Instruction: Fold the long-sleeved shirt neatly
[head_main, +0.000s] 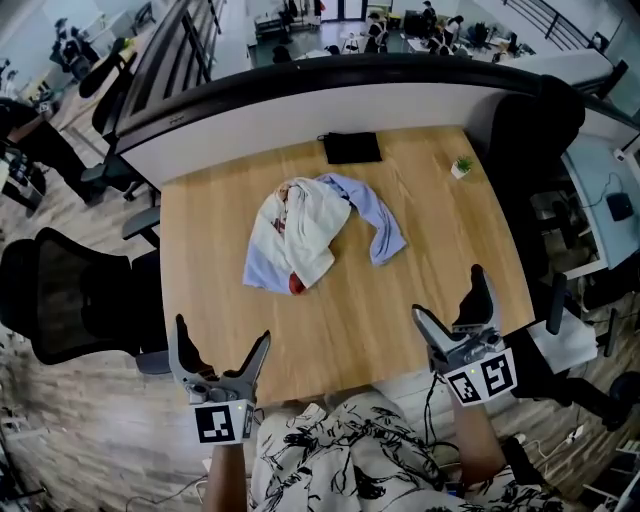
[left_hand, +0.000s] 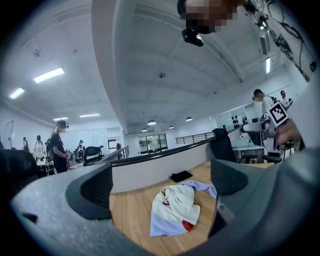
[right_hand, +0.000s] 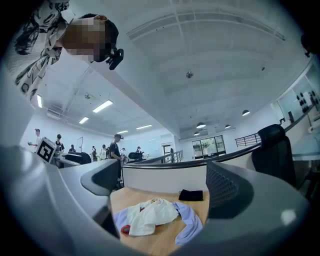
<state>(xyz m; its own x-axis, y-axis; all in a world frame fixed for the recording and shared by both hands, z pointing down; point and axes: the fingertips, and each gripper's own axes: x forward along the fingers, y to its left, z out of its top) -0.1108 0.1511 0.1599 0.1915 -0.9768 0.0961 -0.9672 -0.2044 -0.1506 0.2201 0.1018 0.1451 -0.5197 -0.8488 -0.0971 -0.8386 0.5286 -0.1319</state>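
A crumpled long-sleeved shirt (head_main: 305, 232), cream and pale blue with a red patch, lies in a heap at the middle of the wooden table (head_main: 400, 310). One blue sleeve (head_main: 385, 228) trails to its right. The shirt (left_hand: 175, 209) also shows between the jaws in the left gripper view, and the shirt (right_hand: 150, 219) in the right gripper view. My left gripper (head_main: 221, 356) is open at the table's near left edge, holding nothing. My right gripper (head_main: 449, 305) is open at the near right edge, also holding nothing. Both are well short of the shirt.
A black flat pouch (head_main: 352, 147) lies at the table's far edge. A small potted plant (head_main: 462, 166) stands at the far right corner. Black office chairs (head_main: 70, 300) flank the table, one left and another (head_main: 540, 130) right. A curved partition (head_main: 330, 95) borders the back.
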